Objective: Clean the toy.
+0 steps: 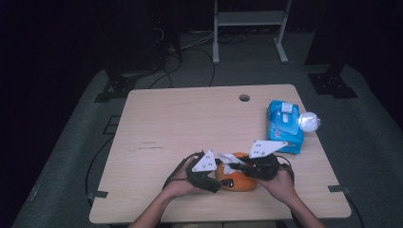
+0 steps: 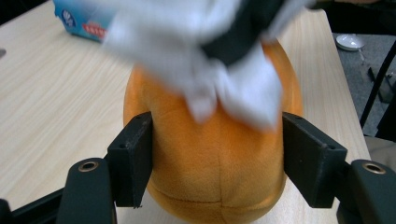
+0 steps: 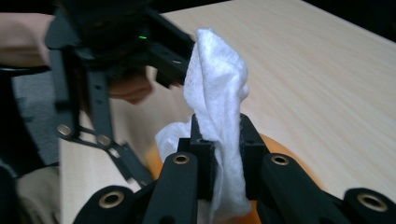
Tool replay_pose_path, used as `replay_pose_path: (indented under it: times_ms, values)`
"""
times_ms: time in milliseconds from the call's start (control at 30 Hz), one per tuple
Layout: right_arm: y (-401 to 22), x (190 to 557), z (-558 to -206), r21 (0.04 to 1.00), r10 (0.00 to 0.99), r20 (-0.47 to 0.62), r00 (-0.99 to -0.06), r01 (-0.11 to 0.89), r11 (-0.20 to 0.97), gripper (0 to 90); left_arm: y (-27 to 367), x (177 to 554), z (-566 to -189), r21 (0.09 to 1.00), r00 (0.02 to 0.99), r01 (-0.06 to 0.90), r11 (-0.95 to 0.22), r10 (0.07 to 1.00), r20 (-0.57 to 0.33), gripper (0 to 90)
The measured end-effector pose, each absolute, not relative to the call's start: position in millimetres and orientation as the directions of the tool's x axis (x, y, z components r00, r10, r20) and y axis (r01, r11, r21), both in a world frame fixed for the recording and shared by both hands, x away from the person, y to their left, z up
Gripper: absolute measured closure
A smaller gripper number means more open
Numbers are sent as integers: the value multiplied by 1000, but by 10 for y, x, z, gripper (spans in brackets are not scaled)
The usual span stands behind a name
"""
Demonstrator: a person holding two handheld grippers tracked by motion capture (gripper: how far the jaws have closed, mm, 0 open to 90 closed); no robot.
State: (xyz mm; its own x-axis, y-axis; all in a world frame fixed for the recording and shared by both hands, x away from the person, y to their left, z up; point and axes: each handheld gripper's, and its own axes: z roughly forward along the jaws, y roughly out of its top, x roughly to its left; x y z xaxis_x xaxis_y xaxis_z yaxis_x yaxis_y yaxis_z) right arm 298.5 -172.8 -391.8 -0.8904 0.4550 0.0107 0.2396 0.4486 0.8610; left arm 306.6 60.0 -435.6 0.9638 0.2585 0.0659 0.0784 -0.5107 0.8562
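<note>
An orange plush toy (image 1: 242, 182) lies near the table's front edge. My left gripper (image 2: 217, 158) is shut on it, a black pad (image 2: 133, 156) pressing into each flank of the toy (image 2: 215, 168). In the high view my left gripper (image 1: 216, 181) comes at the toy from its left side. My right gripper (image 3: 223, 140) is shut on a crumpled white wipe (image 3: 217, 93), which stands up between its jaws. In the high view it (image 1: 240, 166) holds the wipe (image 1: 229, 159) against the top of the toy. The wipe (image 2: 219, 70) looks blurred over the toy.
A blue pack of wipes (image 1: 284, 126) lies at the table's right side, with a white round thing (image 1: 309, 122) at its right edge. A cable hole (image 1: 244, 98) is near the far edge. The wooden table (image 1: 190, 123) is bare in its middle and left parts.
</note>
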Motion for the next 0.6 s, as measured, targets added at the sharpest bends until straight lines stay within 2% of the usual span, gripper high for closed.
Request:
replay_pose_path:
  times_ms: [167, 233, 300, 400, 467, 600]
  values:
    - [-2007, 3082, -3944, 867, 501, 82, -861, 309, 390, 803, 609, 3082, -4367, 864, 966, 89, -495, 253, 45, 312]
    - [-1995, 3069, -3959, 866, 500, 80, -862, 308, 393, 803, 597, 3098, -4343, 859, 966, 109, -501, 258, 28, 258]
    - [-1941, 3045, -3963, 865, 492, 66, -868, 295, 406, 803, 609, 3142, -4334, 867, 962, 163, -471, 270, -34, 172]
    - [-1854, 3022, -3972, 869, 466, 73, -882, 285, 404, 803, 593, 3175, -4333, 875, 954, 211, -435, 287, -87, 119]
    - [-1780, 2998, -3978, 868, 451, 54, -891, 265, 421, 802, 569, 3153, -4351, 873, 957, 184, -452, 284, -55, 137]
    - [-1804, 3002, -3948, 869, 458, 45, -888, 261, 420, 802, 623, 3165, -4367, 871, 955, 178, -458, 293, -40, 290]
